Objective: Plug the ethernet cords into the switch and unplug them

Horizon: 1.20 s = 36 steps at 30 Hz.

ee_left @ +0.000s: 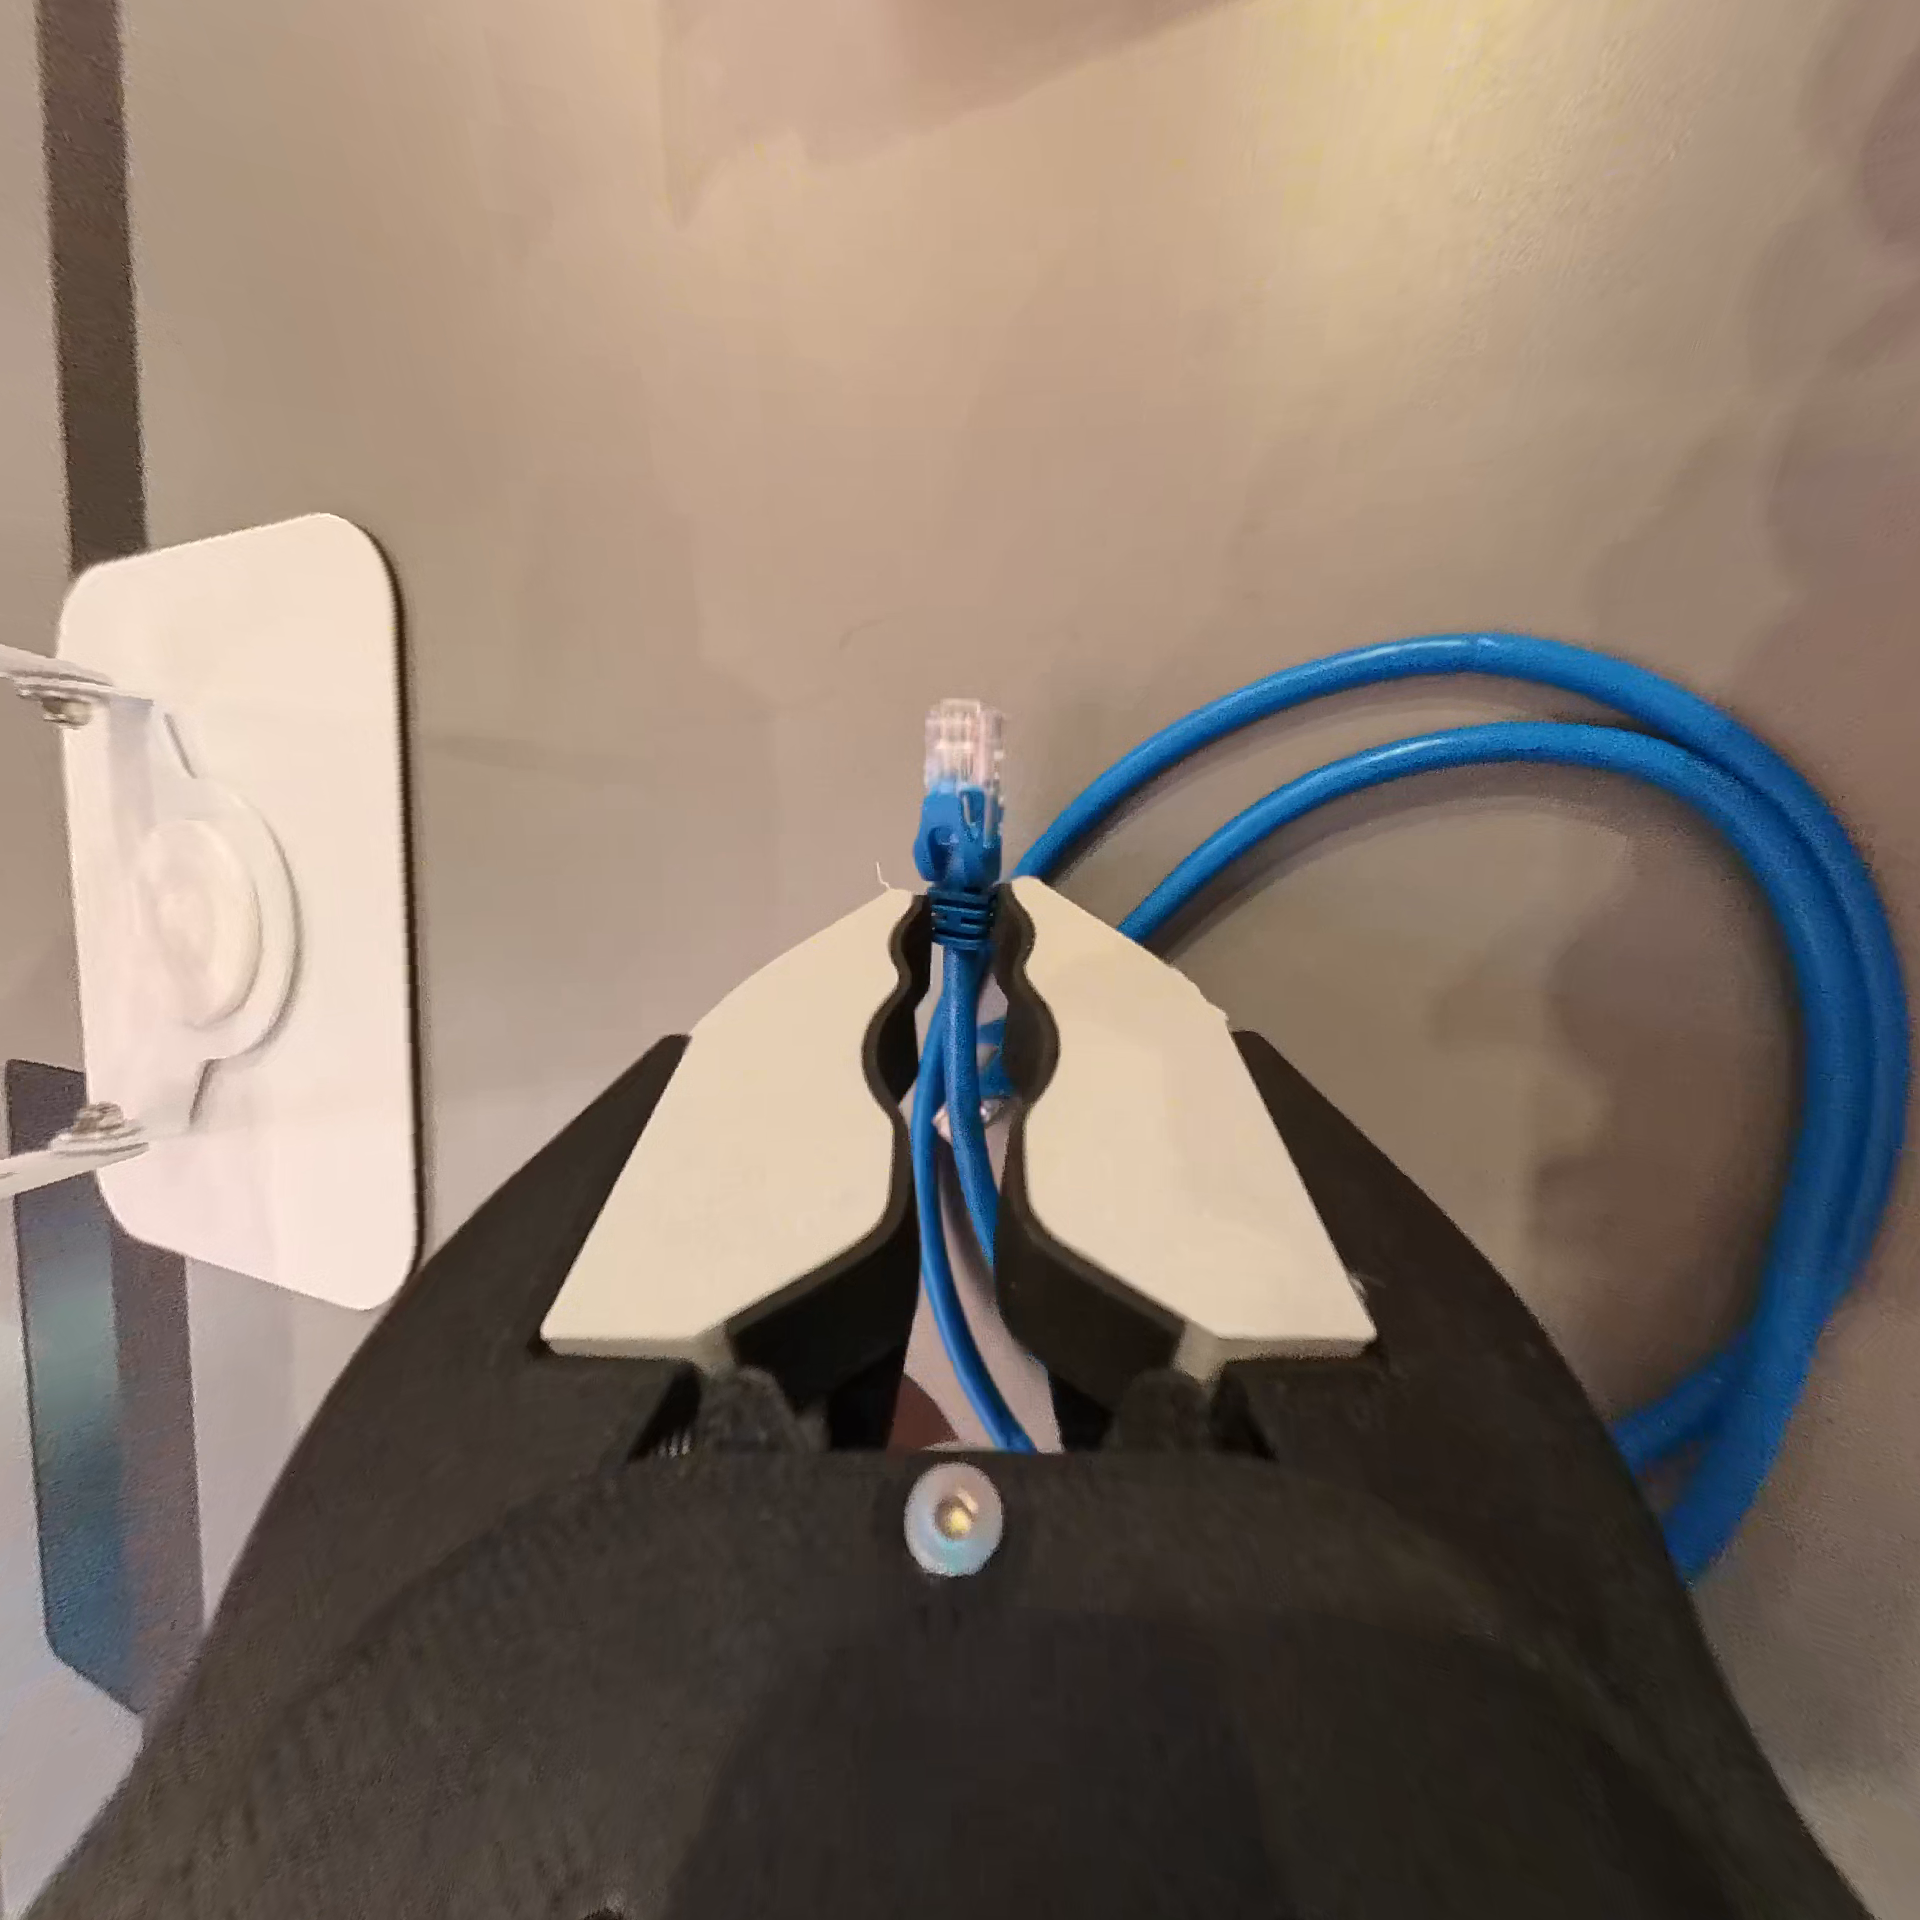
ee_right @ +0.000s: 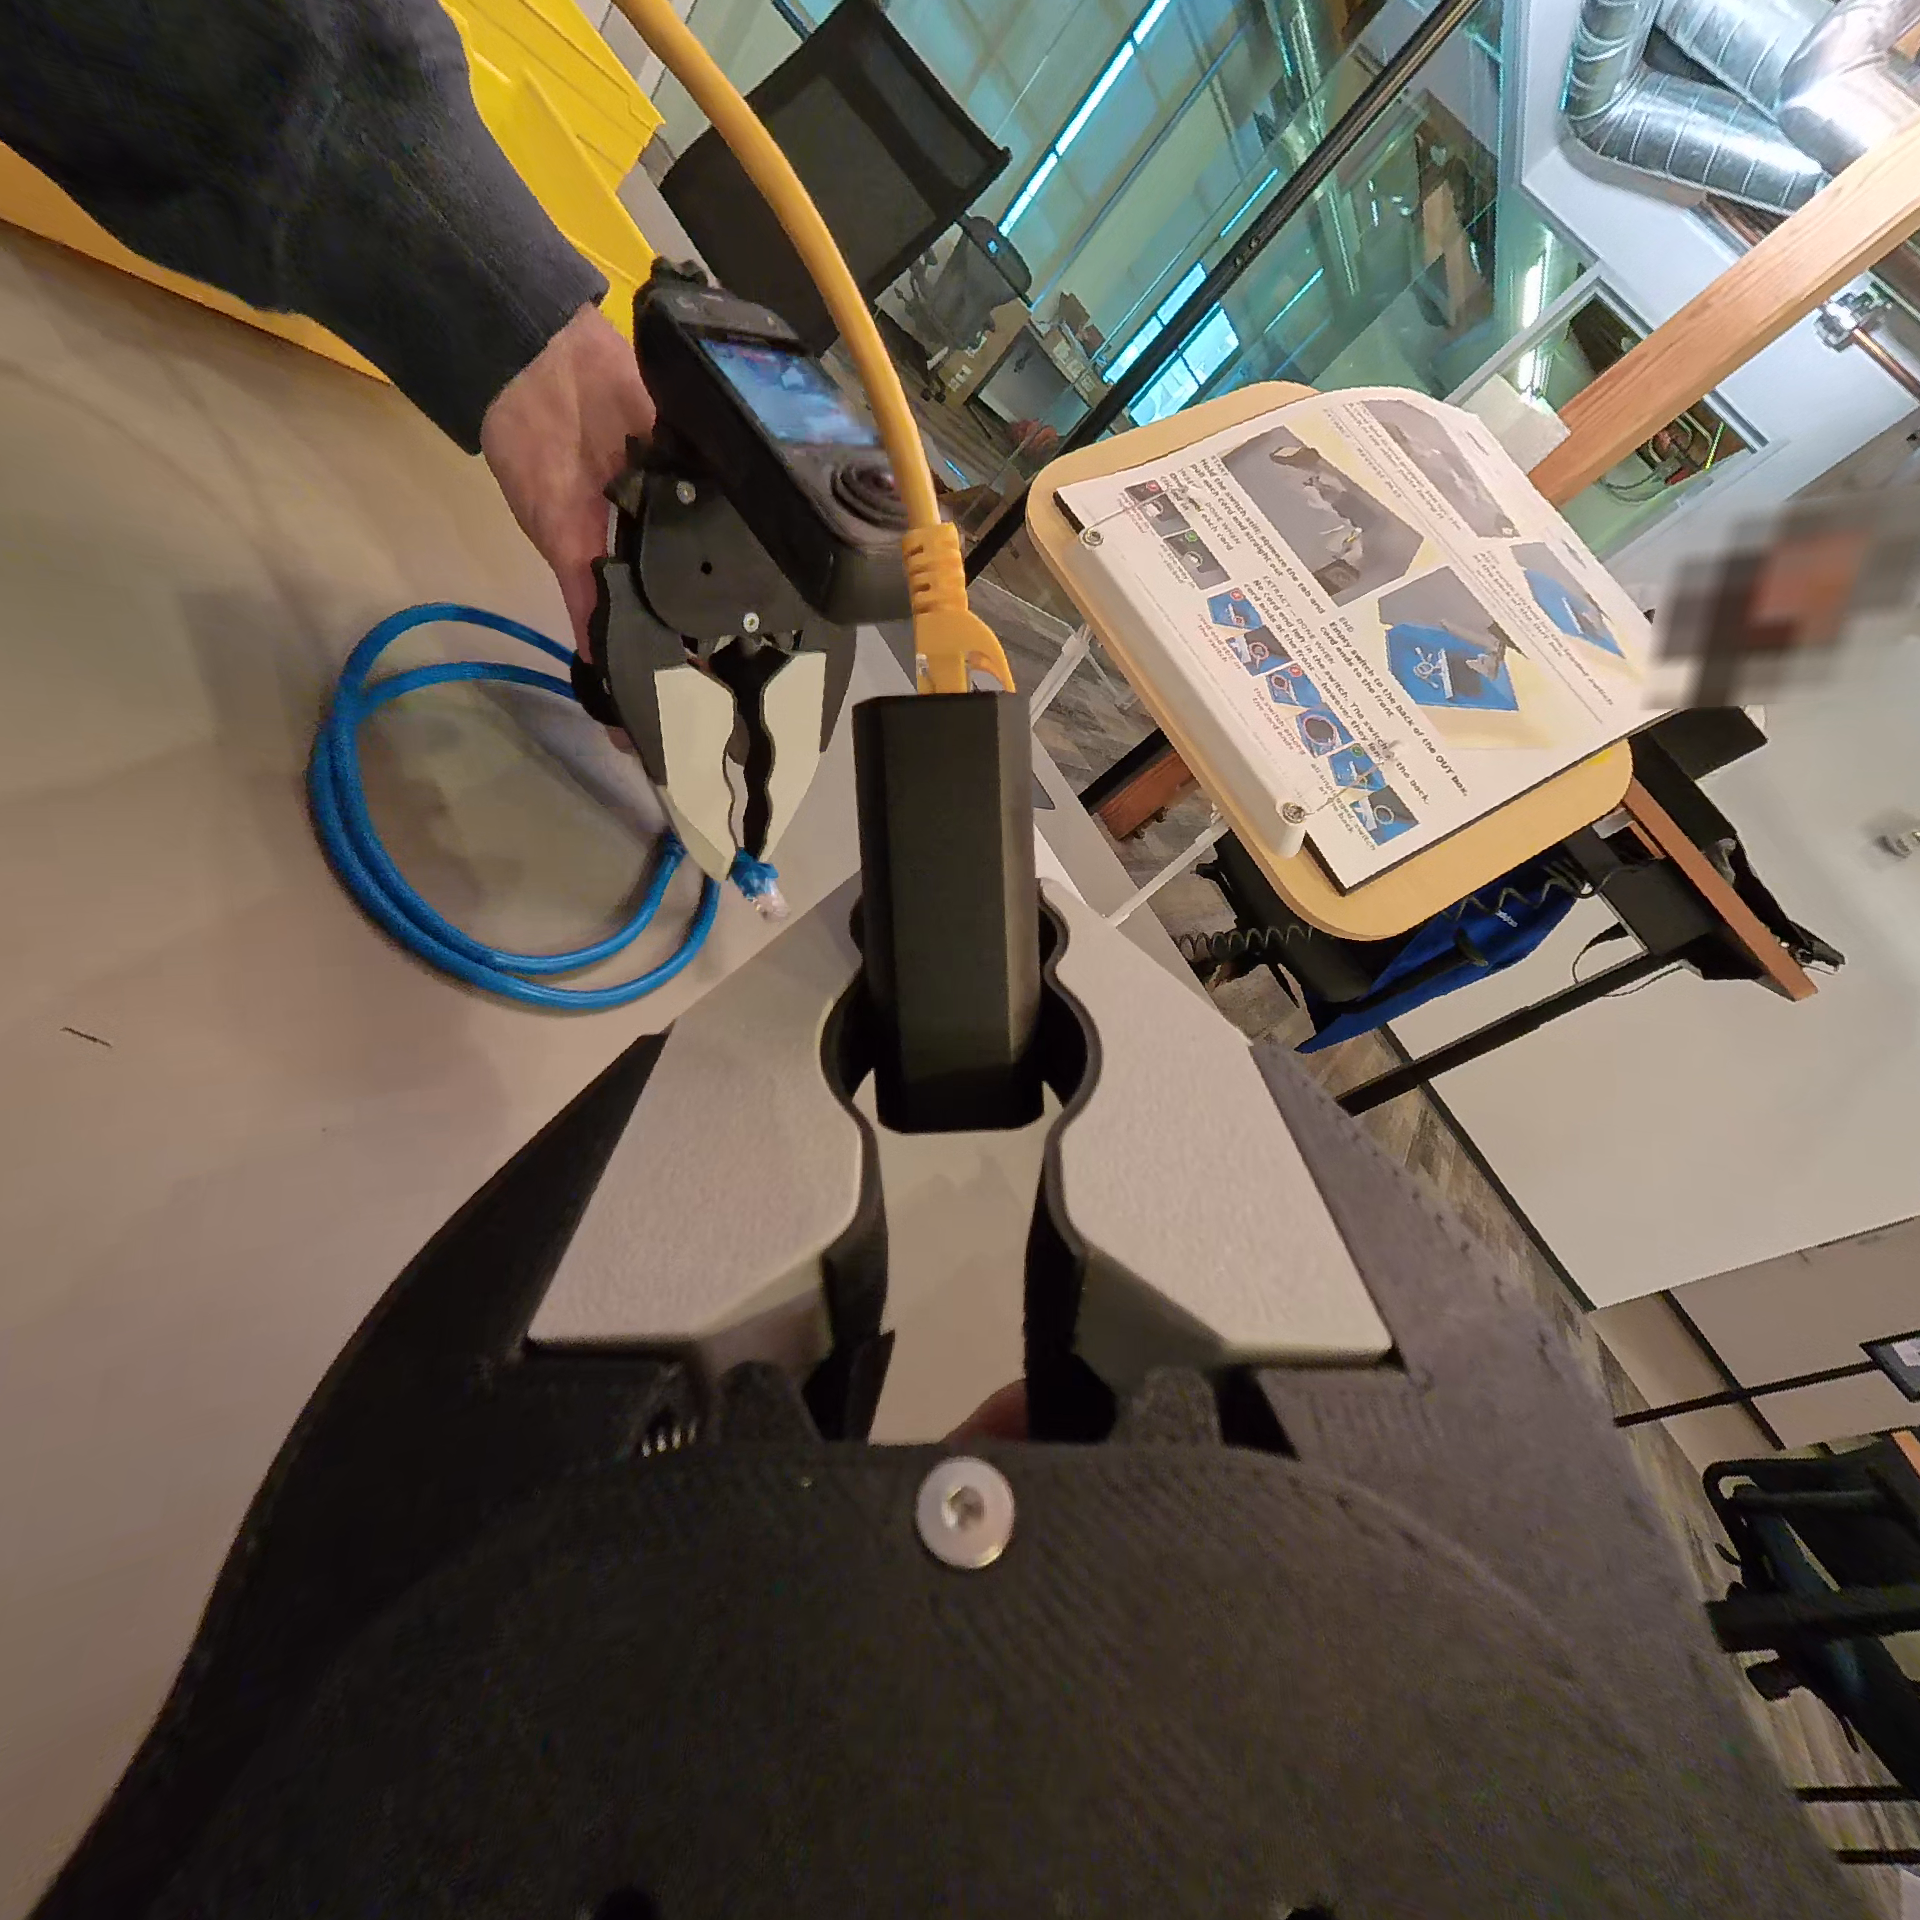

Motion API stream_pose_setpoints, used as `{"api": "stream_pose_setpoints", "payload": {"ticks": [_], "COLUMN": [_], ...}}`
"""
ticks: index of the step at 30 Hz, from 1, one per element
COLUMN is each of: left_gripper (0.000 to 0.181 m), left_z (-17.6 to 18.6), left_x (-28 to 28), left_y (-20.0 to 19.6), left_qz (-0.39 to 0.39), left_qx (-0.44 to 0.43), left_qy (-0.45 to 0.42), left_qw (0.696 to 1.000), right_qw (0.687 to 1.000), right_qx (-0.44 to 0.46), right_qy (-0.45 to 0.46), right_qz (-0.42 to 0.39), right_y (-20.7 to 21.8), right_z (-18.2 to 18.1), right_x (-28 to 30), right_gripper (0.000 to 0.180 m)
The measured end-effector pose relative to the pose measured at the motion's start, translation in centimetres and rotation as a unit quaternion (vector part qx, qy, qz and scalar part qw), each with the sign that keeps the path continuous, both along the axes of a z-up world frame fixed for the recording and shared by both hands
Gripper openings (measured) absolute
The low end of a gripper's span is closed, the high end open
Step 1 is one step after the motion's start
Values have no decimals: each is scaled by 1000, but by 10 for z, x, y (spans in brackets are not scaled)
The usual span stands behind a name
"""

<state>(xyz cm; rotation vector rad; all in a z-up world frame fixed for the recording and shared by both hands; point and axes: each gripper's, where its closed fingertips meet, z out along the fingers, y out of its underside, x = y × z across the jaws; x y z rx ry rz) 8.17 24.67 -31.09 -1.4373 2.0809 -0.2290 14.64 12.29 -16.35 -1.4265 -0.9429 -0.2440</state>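
Observation:
My left gripper [ee_left: 961, 896] is shut on the blue ethernet cord [ee_left: 1558, 790], just behind its clear plug [ee_left: 966, 750], which sticks out past the fingertips. The rest of the cord lies coiled on the grey table to the right. My right gripper [ee_right: 951, 914] is shut on the black switch [ee_right: 940, 883], held end-on. A yellow ethernet cord [ee_right: 831, 270] is plugged into the switch's far end by its yellow plug [ee_right: 951, 634]. In the right wrist view the left gripper [ee_right: 743, 847] holds the blue plug [ee_right: 764, 888] just left of the switch, above the blue coil [ee_right: 416, 862].
A white plate with a clear bracket [ee_left: 239, 904] stands at the left in the left wrist view. A wooden stand with a printed instruction sheet [ee_right: 1351, 644] is right of the switch. A person's hand and dark sleeve [ee_right: 312, 187] hold the left gripper. Yellow bins [ee_right: 582, 135] are behind.

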Motion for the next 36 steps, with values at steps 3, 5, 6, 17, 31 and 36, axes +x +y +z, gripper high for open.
{"api": "stream_pose_setpoints", "payload": {"ticks": [3,5,6,17,31,36], "left_gripper": [11,11,11,11,10,10], "left_z": [14,28,37,171,147,126], "left_x": [-4,-10,-14,-89,-45,-31], "left_y": [3,5,9,19,-61,-65], "left_qz": [9,20,27,75,32,21], "left_qx": [9,6,12,48,-11,-26], "left_qy": [-8,-19,-26,-17,89,105], "left_qw": [1000,1000,999,996,995,994], "right_qw": [1000,1000,1000,990,962,958], "right_qx": [-2,-5,-7,-2,31,47], "right_qy": [-4,-9,-14,-126,-256,-269], "right_qz": [-3,-5,-8,-59,-92,-90], "right_y": [1,3,5,41,87,86], "right_z": [-2,-4,-5,-18,-21,-20], "right_x": [1,1,1,3,-15,-19], "right_gripper": [22,22,22,22,22,22]}}
